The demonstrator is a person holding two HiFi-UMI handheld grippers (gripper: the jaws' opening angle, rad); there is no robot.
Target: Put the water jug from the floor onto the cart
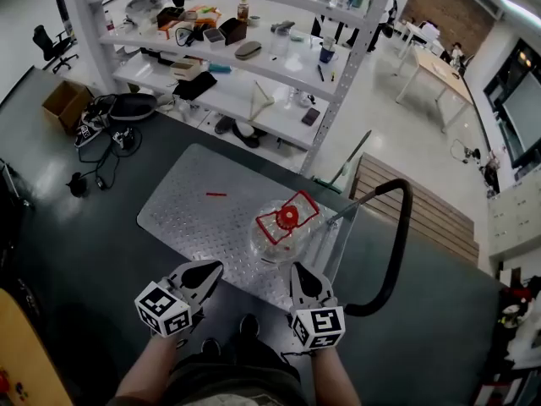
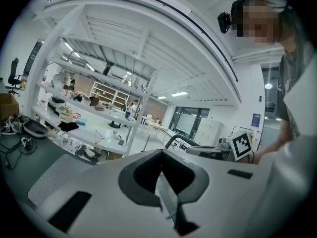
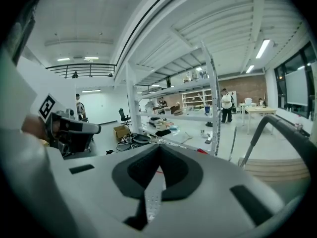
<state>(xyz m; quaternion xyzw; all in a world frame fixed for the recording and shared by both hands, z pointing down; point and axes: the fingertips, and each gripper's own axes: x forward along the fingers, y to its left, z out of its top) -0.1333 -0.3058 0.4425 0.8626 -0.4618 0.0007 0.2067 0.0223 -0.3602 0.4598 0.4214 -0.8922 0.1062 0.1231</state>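
The clear water jug (image 1: 283,227) with its red cap and handle frame (image 1: 287,216) stands on the cart's grey checker-plate deck (image 1: 203,218), near the black push handle (image 1: 397,252). Both grippers hover on my side of the jug, apart from it. My left gripper (image 1: 215,267) is shut and empty, left of the jug. My right gripper (image 1: 298,271) is shut and empty, just short of the jug. In the left gripper view the jaws (image 2: 161,155) meet with nothing between them. The right gripper view shows the same (image 3: 159,150), and the jug is hidden in both.
A white shelving unit (image 1: 254,57) full of small items stands beyond the cart. A cardboard box (image 1: 68,104), shoes and cables lie on the dark floor at left. A wooden ramp (image 1: 423,210) lies right of the cart. My feet (image 1: 228,337) are at the cart's near edge.
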